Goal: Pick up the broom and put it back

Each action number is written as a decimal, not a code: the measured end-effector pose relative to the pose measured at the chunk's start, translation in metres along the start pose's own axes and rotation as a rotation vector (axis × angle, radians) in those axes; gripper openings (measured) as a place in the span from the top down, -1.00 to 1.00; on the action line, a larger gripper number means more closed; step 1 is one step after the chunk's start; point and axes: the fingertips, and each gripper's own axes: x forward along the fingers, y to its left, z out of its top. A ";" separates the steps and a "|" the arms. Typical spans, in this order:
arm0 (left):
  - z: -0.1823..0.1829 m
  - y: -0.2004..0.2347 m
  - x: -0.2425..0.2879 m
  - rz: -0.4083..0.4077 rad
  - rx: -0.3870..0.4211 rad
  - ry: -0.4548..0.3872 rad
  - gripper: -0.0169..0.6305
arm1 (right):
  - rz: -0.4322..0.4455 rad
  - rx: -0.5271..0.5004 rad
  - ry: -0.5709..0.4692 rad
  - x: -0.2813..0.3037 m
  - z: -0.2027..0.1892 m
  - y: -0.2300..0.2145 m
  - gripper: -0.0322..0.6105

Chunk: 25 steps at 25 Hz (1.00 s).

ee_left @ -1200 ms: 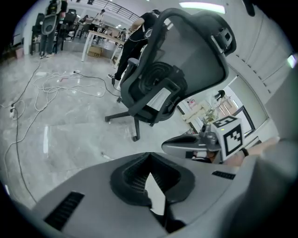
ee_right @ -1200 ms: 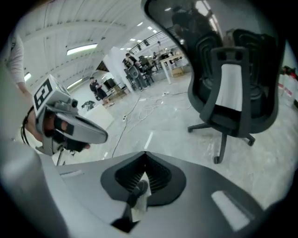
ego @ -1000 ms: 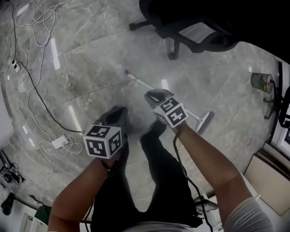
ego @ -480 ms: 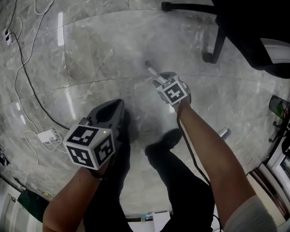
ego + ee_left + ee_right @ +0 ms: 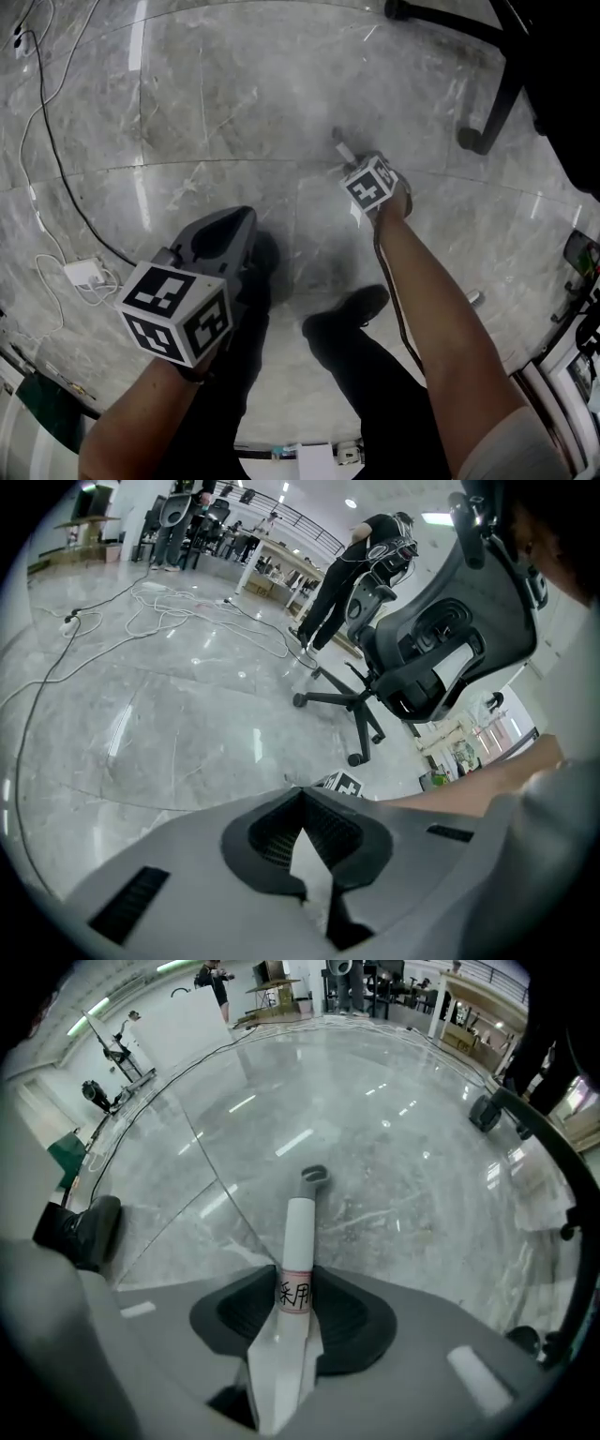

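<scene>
Right gripper down on the broom, left one idle.

Head view: the right gripper (image 5: 354, 161) points down at the marble floor (image 5: 216, 112), over the end of the broom (image 5: 341, 147) lying there. The left gripper (image 5: 240, 221) hangs well apart from it. Left gripper view: fingers together, nothing between them. Right gripper view: the jaws have just been closing and pinch the white handle (image 5: 298, 1232) between the pads.

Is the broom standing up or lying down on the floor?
Lying down. The white broom handle, with the grey loop at its end, stretches flat along the grey marble floor.
</scene>
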 end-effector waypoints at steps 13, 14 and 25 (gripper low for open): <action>0.036 -0.028 -0.017 -0.015 0.039 -0.053 0.93 | 0.021 0.027 -0.160 -0.071 0.029 0.017 0.63; 0.041 -0.037 -0.024 -0.019 0.042 -0.060 0.93 | 0.020 0.028 -0.193 -0.092 0.035 0.019 0.63; 0.125 -0.195 -0.140 -0.075 0.145 -0.133 0.93 | -0.040 0.039 -0.589 -0.427 0.036 0.042 0.63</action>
